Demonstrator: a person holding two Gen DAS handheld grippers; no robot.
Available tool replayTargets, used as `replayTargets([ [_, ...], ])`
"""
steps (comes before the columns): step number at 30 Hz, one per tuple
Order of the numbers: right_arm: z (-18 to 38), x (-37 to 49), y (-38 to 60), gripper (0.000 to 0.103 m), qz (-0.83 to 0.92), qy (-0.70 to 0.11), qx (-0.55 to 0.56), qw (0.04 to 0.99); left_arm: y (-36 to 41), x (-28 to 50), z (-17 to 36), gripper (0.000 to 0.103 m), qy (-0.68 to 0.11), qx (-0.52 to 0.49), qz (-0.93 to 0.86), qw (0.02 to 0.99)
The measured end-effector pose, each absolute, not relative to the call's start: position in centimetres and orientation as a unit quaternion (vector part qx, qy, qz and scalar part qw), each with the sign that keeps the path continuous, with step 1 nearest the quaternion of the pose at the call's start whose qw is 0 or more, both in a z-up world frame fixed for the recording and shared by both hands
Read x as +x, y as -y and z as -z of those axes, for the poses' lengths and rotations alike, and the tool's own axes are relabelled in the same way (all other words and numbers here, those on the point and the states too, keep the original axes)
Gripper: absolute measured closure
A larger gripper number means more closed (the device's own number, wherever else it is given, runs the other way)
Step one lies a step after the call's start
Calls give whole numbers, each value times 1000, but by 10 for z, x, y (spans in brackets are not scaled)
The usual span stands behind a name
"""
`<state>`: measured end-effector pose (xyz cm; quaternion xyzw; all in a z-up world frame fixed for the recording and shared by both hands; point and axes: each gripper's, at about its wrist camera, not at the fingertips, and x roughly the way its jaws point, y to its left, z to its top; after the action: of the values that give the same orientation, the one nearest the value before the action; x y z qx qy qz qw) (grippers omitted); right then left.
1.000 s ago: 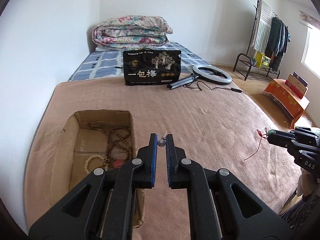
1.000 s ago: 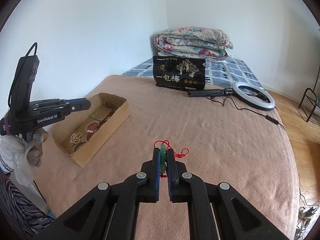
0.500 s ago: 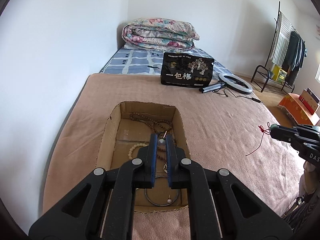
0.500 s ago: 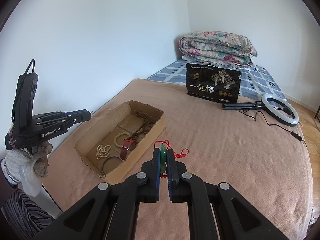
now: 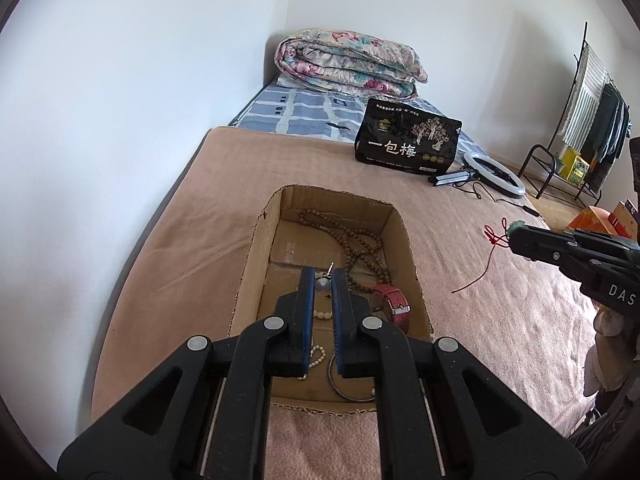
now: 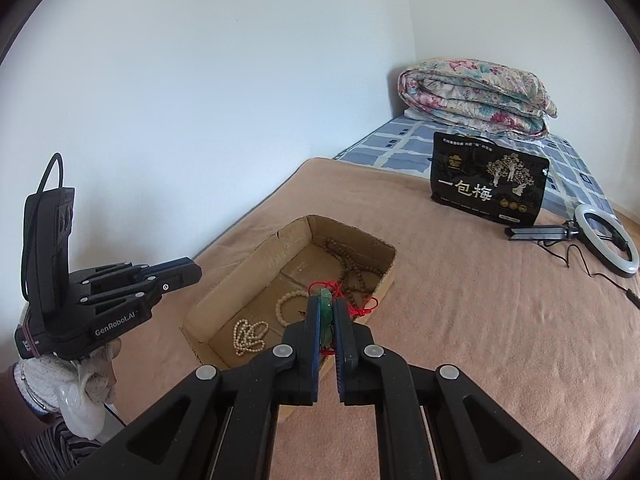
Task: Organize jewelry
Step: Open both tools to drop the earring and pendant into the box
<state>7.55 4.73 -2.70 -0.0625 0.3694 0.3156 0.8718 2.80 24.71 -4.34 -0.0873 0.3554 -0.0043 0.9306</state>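
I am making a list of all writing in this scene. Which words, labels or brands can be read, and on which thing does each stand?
"一包梅": large white characters on the black bag on the bed.
"GenRobot.AI": on the left gripper body, right wrist view.
"DAS": partial, cut off by the picture edge, on the right gripper body, left wrist view.
Small print and round seals on the bag: too small to read.

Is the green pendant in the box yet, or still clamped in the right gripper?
Still clamped. The green pendant sits between the right gripper's shut fingers, red cord trailing, at the cardboard box edge.
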Motion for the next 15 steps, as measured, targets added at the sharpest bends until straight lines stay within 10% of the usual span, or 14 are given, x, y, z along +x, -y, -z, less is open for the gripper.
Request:
replayTargets([
  [15, 64, 115, -103, 99, -314, -402, -77, 857, -263, 34, 64, 97, -377, -111, -5, 919],
])
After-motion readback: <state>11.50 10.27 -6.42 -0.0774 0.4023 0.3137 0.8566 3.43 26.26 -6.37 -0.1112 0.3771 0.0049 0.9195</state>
